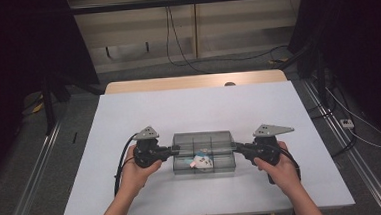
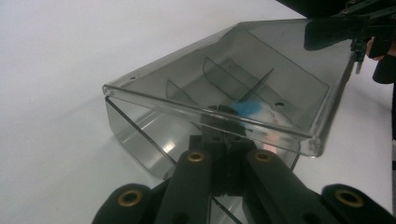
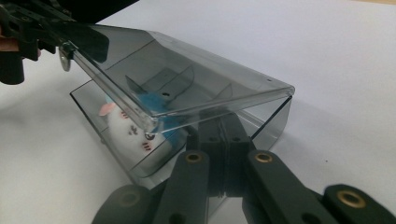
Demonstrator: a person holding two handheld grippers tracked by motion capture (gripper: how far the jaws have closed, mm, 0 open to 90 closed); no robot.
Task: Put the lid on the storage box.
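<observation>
Near the front-centre of the white table top (image 1: 129, 126) sits a smoke-grey clear plastic organiser box (image 1: 204, 153), rectangular w/ rounded corners, thin upright dividers splitting it into compartments. Its hinged lid (image 2: 261, 79) is glossy, smooth, raised at a slant over the base, so a wedge of open room shows along one long side. Inside, in a compartment toward the person's side, lies a small soft white toy (image 3: 133, 135) w/ pink ear, pink marks and a blue patch; prob. a plush animal, too blurred to say which.

Left gripper (image 1: 173, 149) comes at the box's left end, right gripper (image 1: 234, 146) at the right end. Each pair of matte black jaws is drawn tight, fingers pressed together at the lid's end edge; seems pinching that edge, tho the tips are hidden behind plastic. Hands wrap both gripper bodies. Table around the box is bare matte white, wide margin to back and side edges, less to the front edge.
</observation>
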